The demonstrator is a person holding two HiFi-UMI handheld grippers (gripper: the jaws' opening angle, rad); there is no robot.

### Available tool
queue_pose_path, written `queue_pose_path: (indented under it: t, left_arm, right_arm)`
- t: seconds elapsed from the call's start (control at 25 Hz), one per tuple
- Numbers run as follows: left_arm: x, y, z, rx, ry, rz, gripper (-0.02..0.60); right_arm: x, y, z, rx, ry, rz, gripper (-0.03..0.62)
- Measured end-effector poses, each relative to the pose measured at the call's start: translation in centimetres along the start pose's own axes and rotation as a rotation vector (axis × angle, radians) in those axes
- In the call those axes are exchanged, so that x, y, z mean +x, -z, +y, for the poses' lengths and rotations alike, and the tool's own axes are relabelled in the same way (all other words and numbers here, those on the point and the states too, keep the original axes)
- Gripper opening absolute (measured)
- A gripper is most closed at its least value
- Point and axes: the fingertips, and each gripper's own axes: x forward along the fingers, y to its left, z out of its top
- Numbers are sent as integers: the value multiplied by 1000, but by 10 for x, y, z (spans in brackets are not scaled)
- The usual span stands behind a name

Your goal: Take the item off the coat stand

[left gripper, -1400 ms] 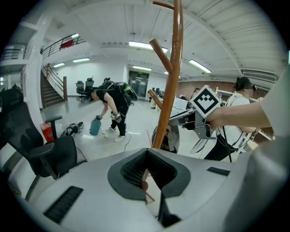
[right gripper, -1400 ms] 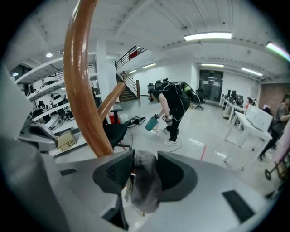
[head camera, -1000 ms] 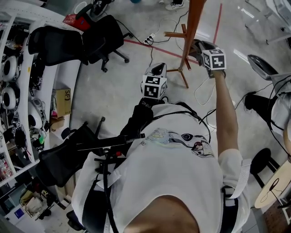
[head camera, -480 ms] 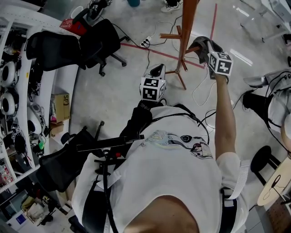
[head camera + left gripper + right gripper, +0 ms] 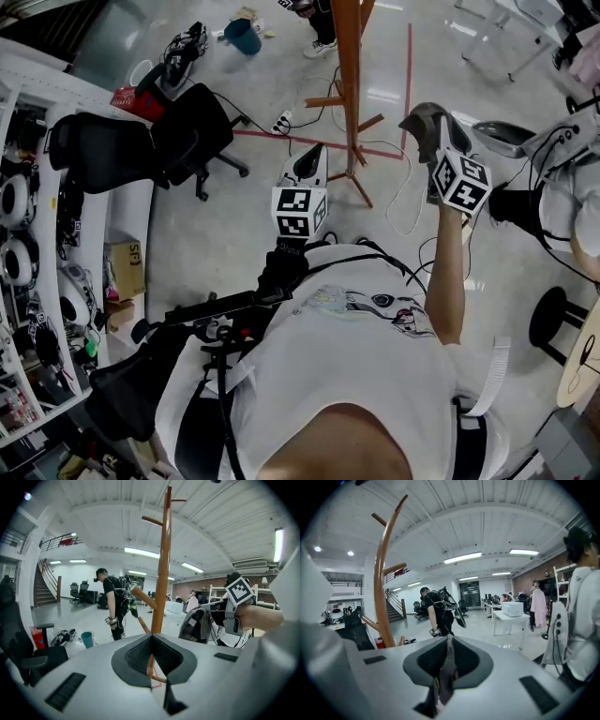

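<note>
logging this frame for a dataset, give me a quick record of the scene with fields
left tool: open, nothing between its jaws, pointed toward the coat stand
right tool: shut on the grey fabric item
grey fabric item: off the stand, held apart from the pole, to its right in the head view
coat stand: wooden, upright, nothing on the pegs that show
background: a person standing beyond the stand; black office chairs at the left of the head view
task state: item already taken off
</note>
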Motion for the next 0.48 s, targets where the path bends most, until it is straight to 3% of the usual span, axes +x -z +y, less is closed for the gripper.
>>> queue_pose_path:
  t: [0.24, 0.48]
  left_arm:
    - [-6, -52, -36, 55, 84, -148, 5]
    - [-9, -74, -64, 110, 146, -202, 5]
  right_arm:
    - [-64, -19, 11, 9, 60, -109, 41]
    - [-101, -34, 30, -31, 64, -147, 41]
